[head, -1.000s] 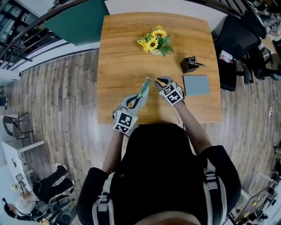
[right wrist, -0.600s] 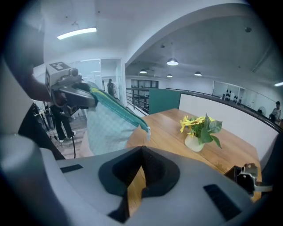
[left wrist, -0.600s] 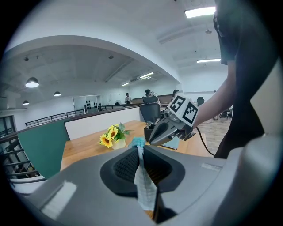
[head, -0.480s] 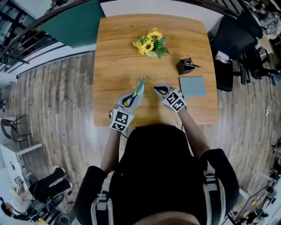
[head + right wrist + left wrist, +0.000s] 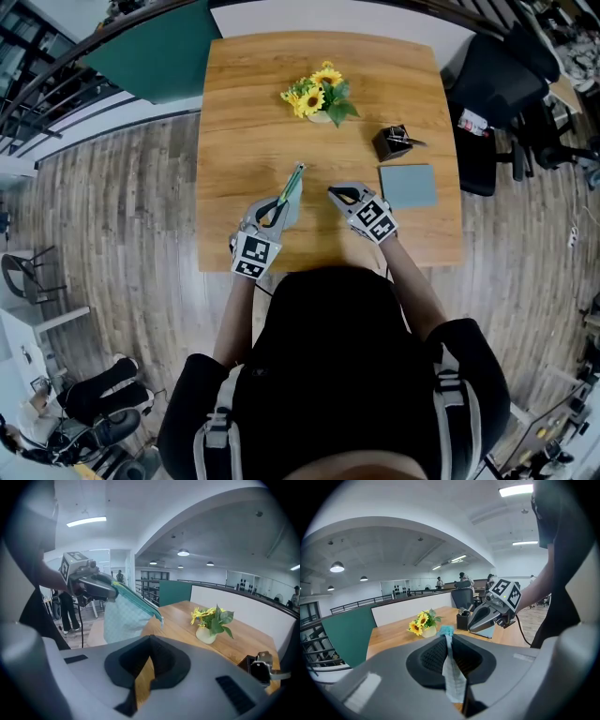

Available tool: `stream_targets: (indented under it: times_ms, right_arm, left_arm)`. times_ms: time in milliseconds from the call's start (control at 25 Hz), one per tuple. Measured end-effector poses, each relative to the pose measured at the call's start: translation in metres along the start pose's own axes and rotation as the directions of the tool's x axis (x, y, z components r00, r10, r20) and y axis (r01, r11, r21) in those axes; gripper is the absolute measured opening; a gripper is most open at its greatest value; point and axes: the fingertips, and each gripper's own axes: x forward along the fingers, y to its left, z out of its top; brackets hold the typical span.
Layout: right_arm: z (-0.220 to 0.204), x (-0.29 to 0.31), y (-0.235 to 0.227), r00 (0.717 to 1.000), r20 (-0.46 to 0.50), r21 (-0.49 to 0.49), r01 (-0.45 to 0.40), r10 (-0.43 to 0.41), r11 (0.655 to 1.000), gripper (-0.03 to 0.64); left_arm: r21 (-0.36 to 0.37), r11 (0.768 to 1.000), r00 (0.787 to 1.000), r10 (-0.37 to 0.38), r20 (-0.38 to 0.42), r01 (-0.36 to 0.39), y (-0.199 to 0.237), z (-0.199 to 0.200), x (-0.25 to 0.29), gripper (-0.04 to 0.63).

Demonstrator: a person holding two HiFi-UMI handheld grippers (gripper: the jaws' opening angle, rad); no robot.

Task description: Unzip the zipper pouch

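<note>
A pale green checked zipper pouch (image 5: 290,188) with a teal zipper is held up edge-on above the wooden table (image 5: 244,122). My left gripper (image 5: 269,216) is shut on its near end, and the fabric (image 5: 453,670) runs out between the jaws. In the right gripper view the pouch (image 5: 125,615) hangs from the left gripper (image 5: 93,587), with the small zipper pull (image 5: 162,619) at its far tip. My right gripper (image 5: 335,192) hovers just right of the pouch, apart from it, shut on nothing. It shows again as the right gripper (image 5: 486,617) in the left gripper view.
A small vase of sunflowers (image 5: 316,96) stands at the table's middle back. A black desk holder (image 5: 391,142) and a flat grey-blue pad (image 5: 408,186) lie at the right. A dark chair (image 5: 497,89) stands beyond the right edge.
The right gripper's jaws have closed on nothing, and it now sits a little farther from the pouch's far tip. The left gripper keeps its hold on the pouch.
</note>
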Motion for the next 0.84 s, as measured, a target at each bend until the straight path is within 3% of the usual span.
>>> stream_targets:
  times_ms: [400,840]
  right_arm:
    - [-0.004,-0.002,0.004,1.0,0.009,-0.008,0.01,-0.01,1.0,0.003]
    - [-0.008,-0.01,0.002,0.999,0.011,0.002,0.039,-0.039,0.999,0.003]
  left_arm:
    - [-0.037,0.999,0.999,0.023,-0.049,-0.025,0.003,-0.023,0.0,0.029]
    - [-0.038,0.998,0.998,0.039,-0.046,-0.04,-0.003,-0.017,-0.006,0.029]
